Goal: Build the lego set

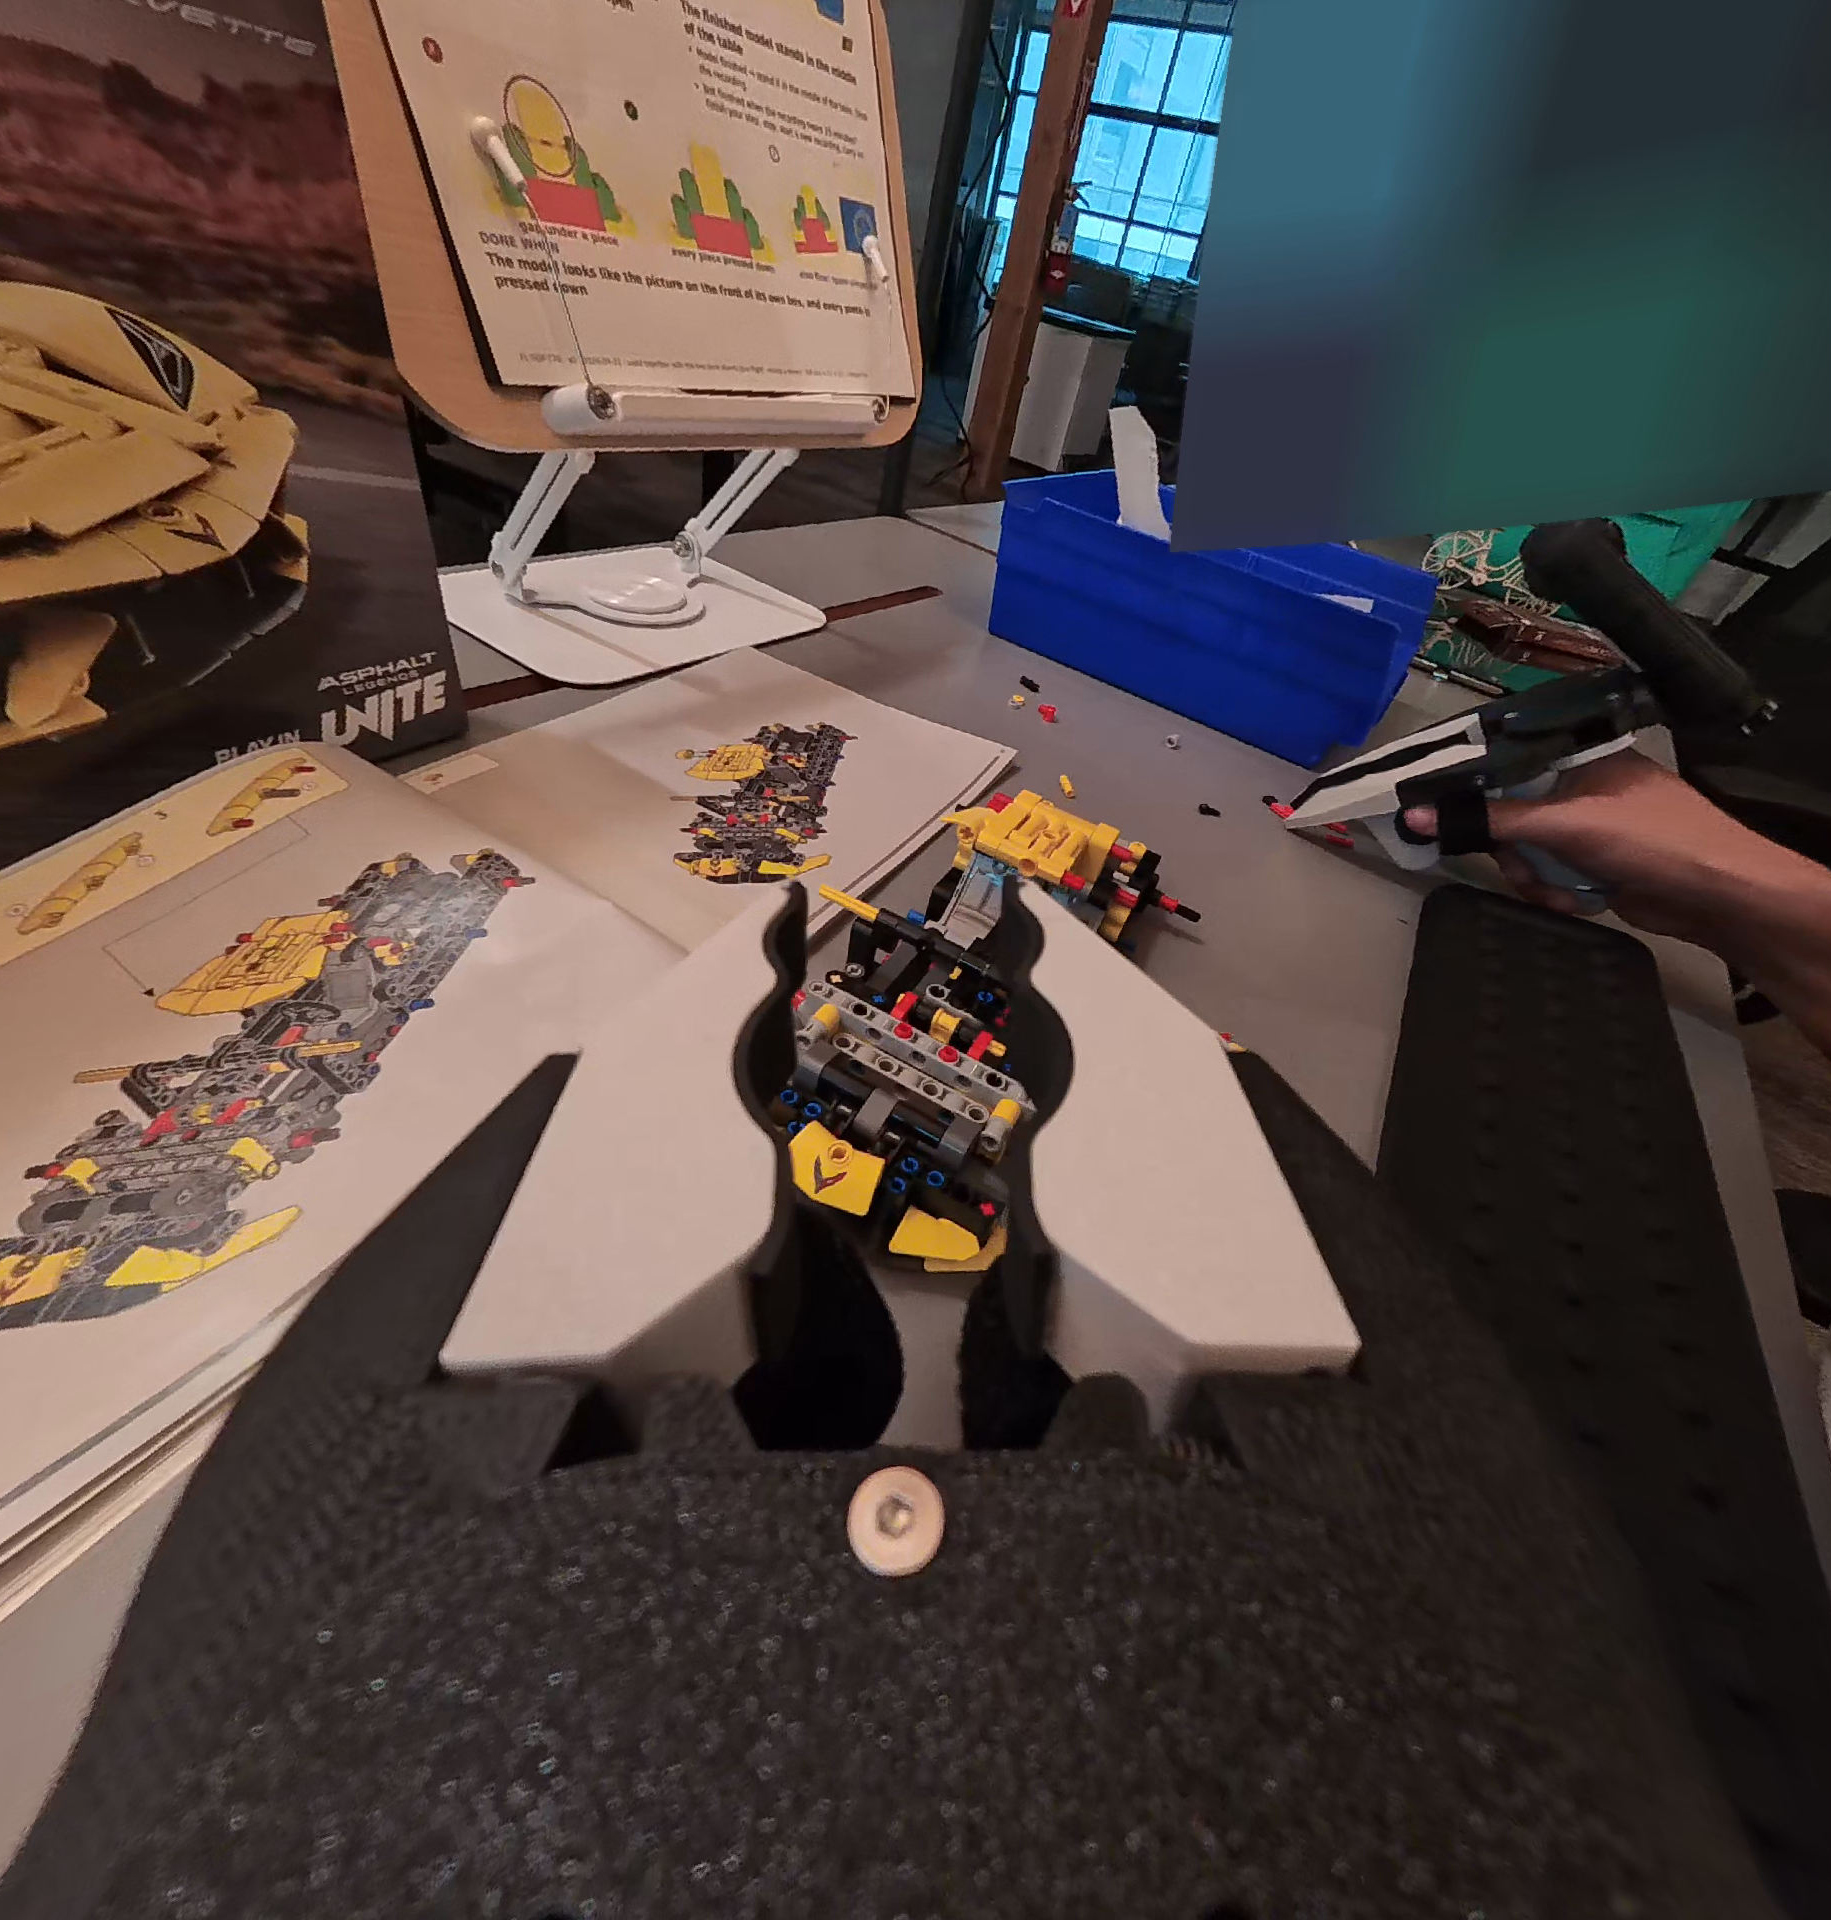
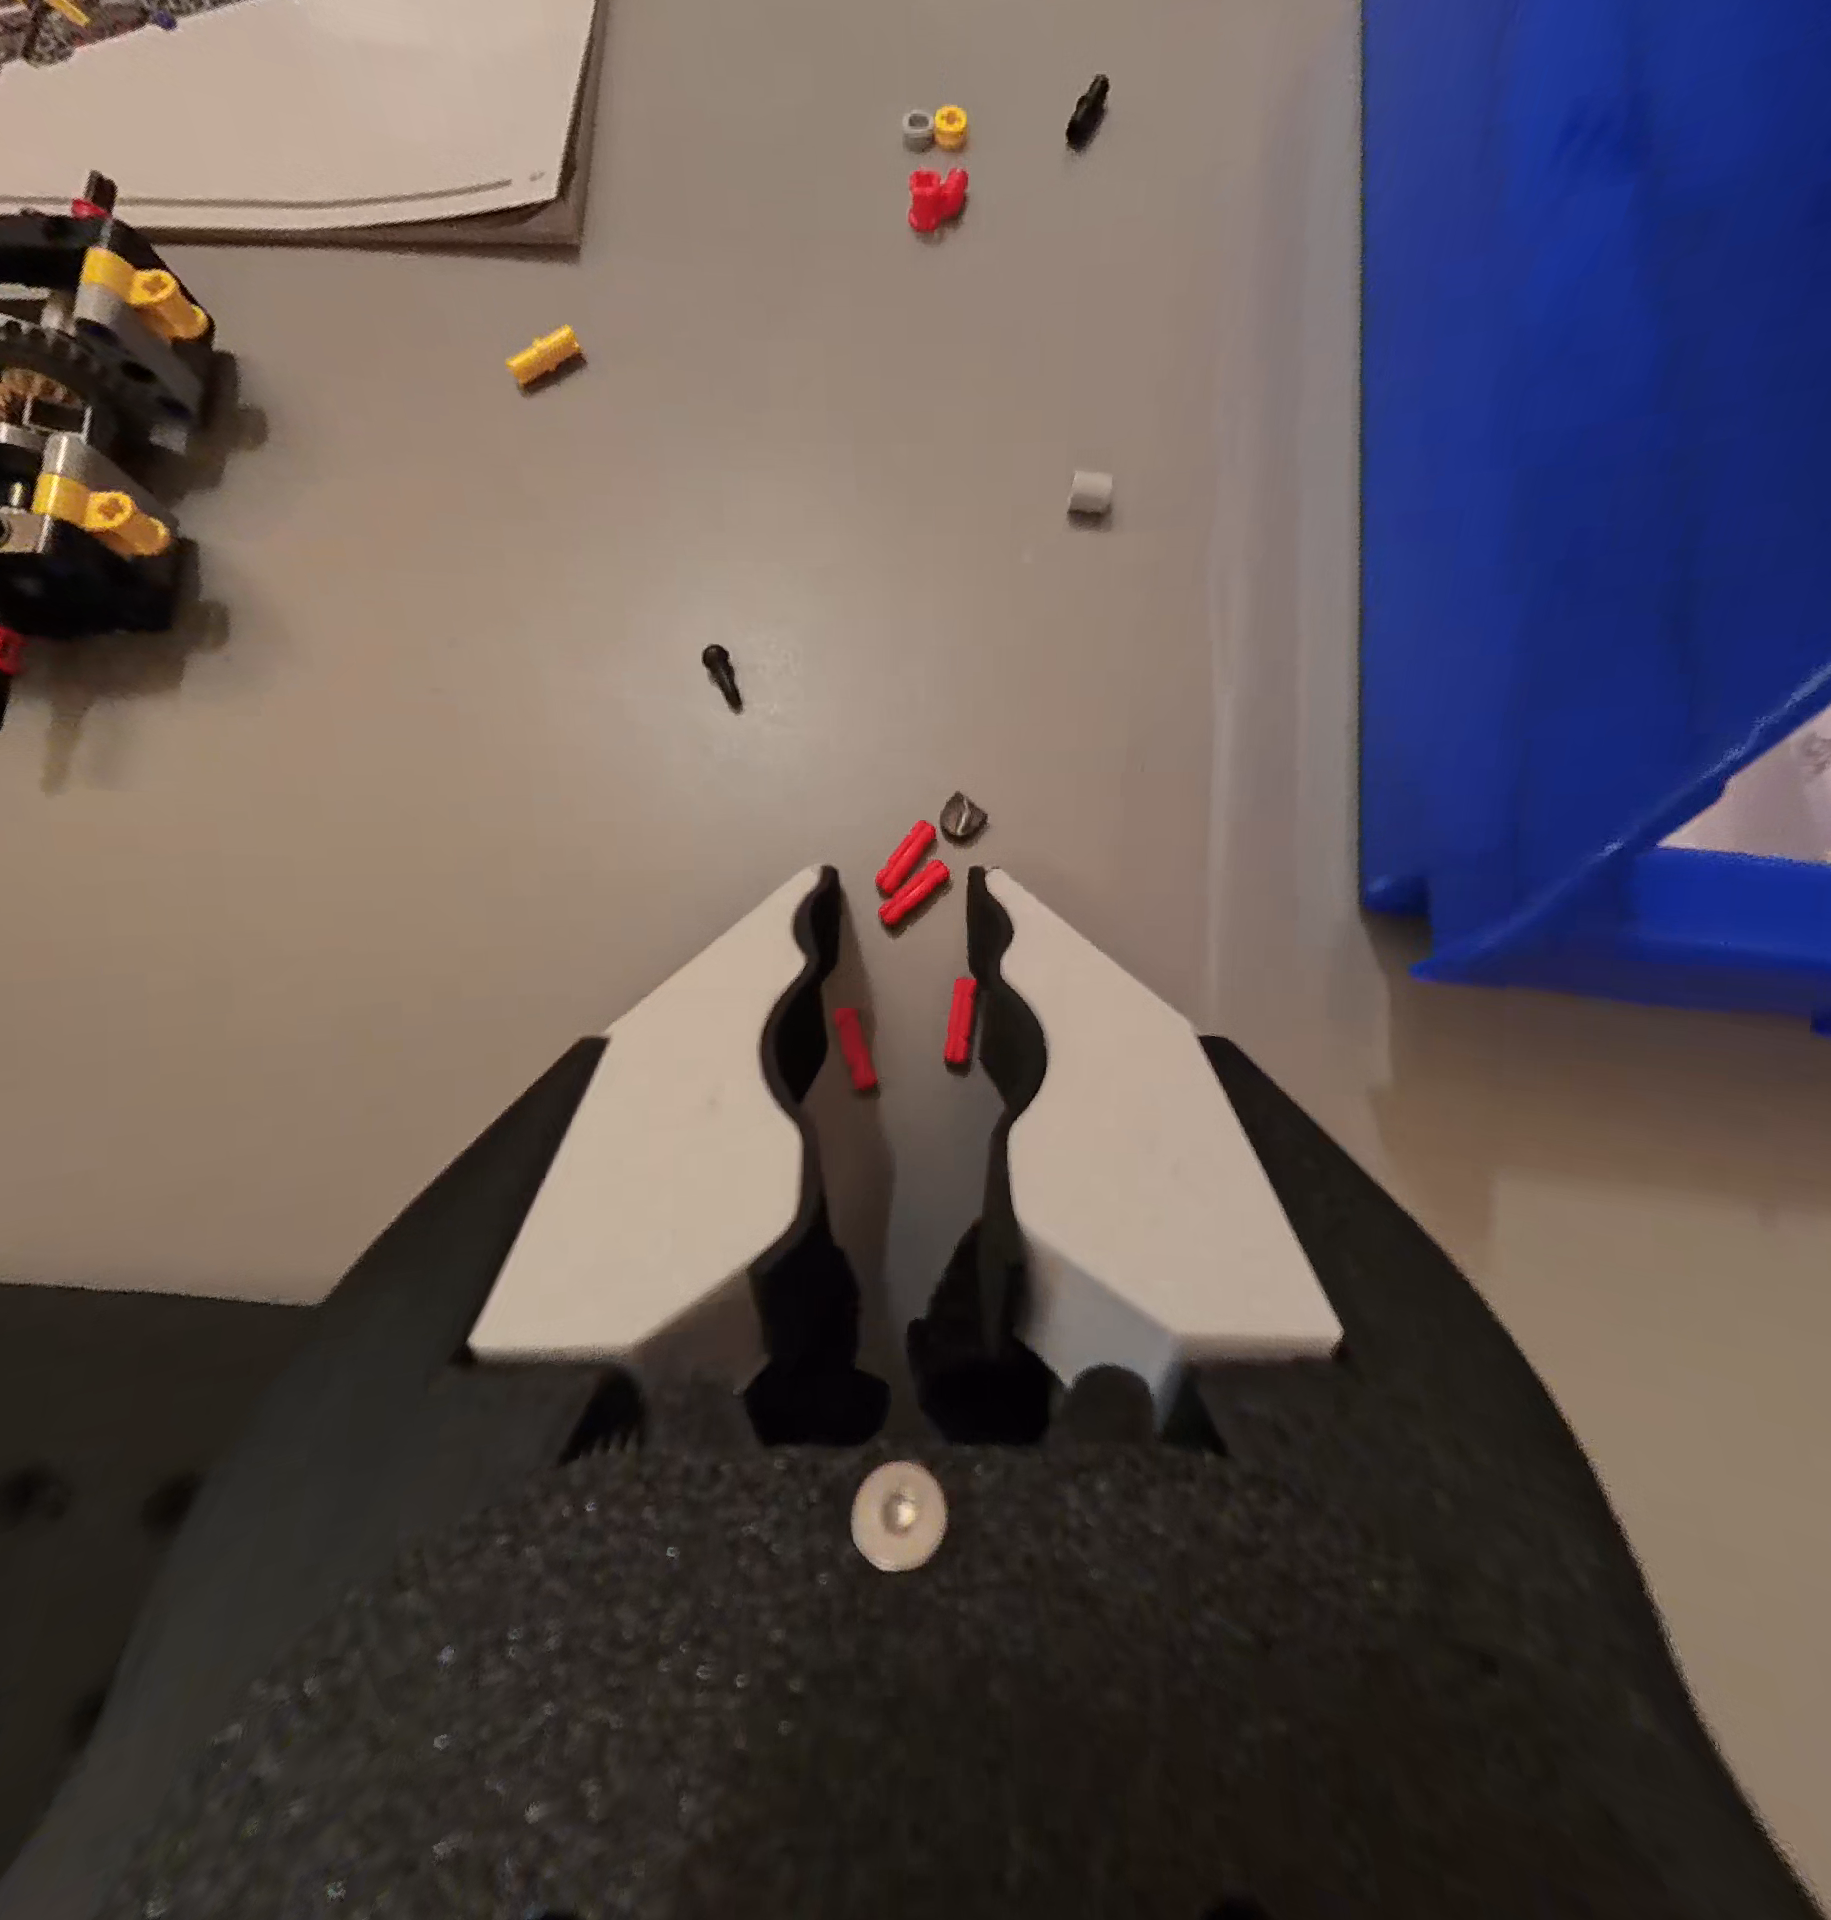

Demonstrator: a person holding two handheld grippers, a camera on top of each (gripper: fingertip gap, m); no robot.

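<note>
The partly built black, grey and yellow lego car chassis (image 1: 911, 1049) lies on the grey table between the fingers of my left gripper (image 1: 900, 899), whose pads press against its sides. Its rear end also shows at the left edge of the right wrist view (image 2: 69, 436). My right gripper (image 2: 903, 878) is open, tips low over the table, with several small red pins (image 2: 911, 873) lying between and just ahead of its fingers. It also shows in the left wrist view (image 1: 1306, 805), held by a hand (image 1: 1617, 852) to the right of the chassis.
An open instruction booklet (image 1: 267, 987) lies left of the chassis. The set's box (image 1: 163, 416) and a sheet on a stand (image 1: 630, 260) are behind it. A blue bin (image 2: 1617, 416) stands right. A yellow pin (image 2: 544, 356), black pin (image 2: 722, 675) and grey bush (image 2: 1090, 495) lie loose. Some 40 cm of space lies between my two pairs of fingers. The yellow pin (image 2: 544, 356) is closer to my right gripper, around 12 cm from its tips; the left tips are 30 cm off. My left wrist view (image 1: 1069, 787) looks at it from another angle.
</note>
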